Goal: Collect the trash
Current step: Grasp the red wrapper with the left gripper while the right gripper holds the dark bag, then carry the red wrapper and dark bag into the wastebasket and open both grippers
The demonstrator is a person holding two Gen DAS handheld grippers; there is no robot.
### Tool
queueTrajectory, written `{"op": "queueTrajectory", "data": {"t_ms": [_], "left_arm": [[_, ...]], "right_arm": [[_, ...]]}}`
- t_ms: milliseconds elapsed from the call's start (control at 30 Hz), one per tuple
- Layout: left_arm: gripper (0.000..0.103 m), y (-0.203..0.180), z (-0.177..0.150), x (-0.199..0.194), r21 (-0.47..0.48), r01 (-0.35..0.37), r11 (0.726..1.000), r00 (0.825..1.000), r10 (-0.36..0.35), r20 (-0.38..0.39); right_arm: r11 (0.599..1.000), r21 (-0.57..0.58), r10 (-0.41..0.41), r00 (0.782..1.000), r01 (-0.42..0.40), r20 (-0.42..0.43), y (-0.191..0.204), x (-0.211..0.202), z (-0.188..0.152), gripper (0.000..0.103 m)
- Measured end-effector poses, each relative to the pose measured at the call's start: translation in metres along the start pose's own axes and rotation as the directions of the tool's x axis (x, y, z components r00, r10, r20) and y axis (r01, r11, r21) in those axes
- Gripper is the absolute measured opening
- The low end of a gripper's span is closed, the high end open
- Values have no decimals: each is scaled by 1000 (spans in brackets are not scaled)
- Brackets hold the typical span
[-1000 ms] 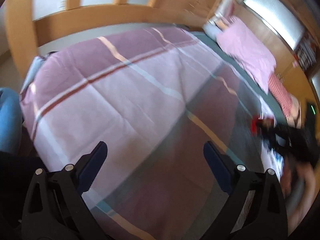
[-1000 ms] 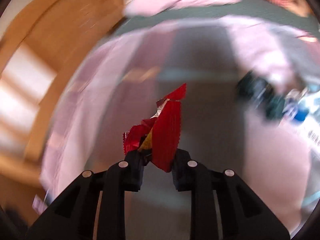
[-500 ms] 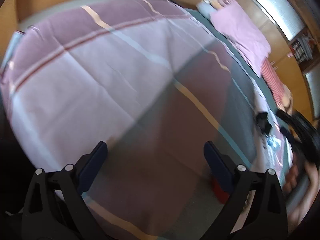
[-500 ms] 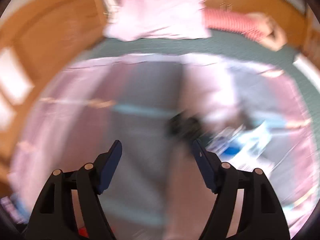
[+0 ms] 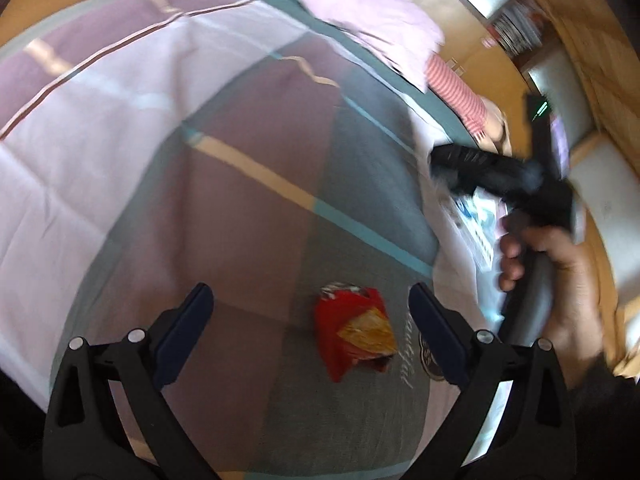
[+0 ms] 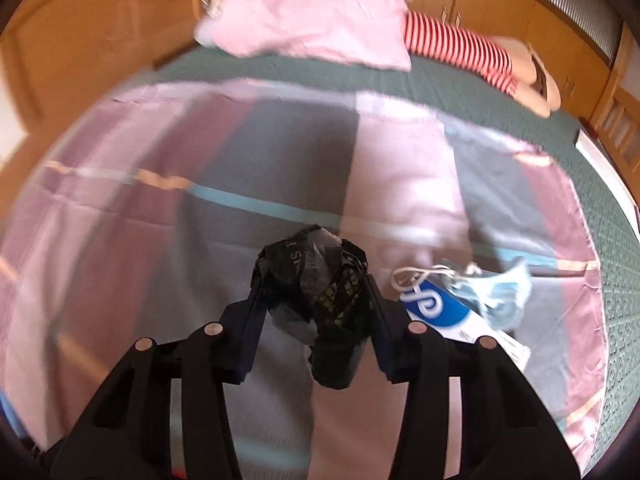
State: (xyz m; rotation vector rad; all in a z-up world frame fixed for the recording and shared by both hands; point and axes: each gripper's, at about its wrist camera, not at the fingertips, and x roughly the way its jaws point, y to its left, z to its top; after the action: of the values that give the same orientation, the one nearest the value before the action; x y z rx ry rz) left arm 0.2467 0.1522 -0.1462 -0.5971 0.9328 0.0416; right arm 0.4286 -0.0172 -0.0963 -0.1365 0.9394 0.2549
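A red and yellow snack wrapper (image 5: 354,332) lies on the patchwork bed cover between the fingers of my open left gripper (image 5: 310,308), untouched. My right gripper (image 6: 314,300) has a crumpled black plastic wrapper (image 6: 320,300) between its fingers, which press its sides. In the left wrist view the right gripper (image 5: 460,164) is at the far right with a hand behind it. A light blue face mask (image 6: 496,292) and a white and blue paper packet (image 6: 440,308) lie just right of the black wrapper.
The pink, purple and grey cover (image 6: 160,240) lies over a green bedspread (image 6: 460,92). A pink pillow (image 6: 316,12) and a red-striped cushion (image 6: 456,48) sit at the head. Wooden walls and cabinets (image 6: 80,40) surround the bed.
My right gripper let go of the red wrapper, which now lies on the cover, moved over to the black wrapper and closed on it. My left gripper swung toward the red wrapper.
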Motion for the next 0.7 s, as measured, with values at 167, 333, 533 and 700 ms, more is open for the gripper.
{"op": "queueTrajectory", "data": {"t_ms": [167, 333, 533, 700], "left_arm": [[61, -28, -13, 24, 202, -40, 979, 997, 52, -56], [27, -41, -26, 28, 362, -99, 927, 992, 120, -36], [24, -35, -30, 6, 337, -118, 934, 993, 117, 25], [24, -30, -30, -32, 336, -63, 940, 992, 23, 121]], "right_arm": [[996, -34, 81, 994, -79, 72, -5, -84, -28, 48], [994, -53, 103, 985, -97, 138, -14, -160, -78, 48], [999, -24, 31, 980, -27, 197, -40, -223, -148, 48], [992, 109, 34, 975, -59, 219, -68, -254, -197, 48]]}}
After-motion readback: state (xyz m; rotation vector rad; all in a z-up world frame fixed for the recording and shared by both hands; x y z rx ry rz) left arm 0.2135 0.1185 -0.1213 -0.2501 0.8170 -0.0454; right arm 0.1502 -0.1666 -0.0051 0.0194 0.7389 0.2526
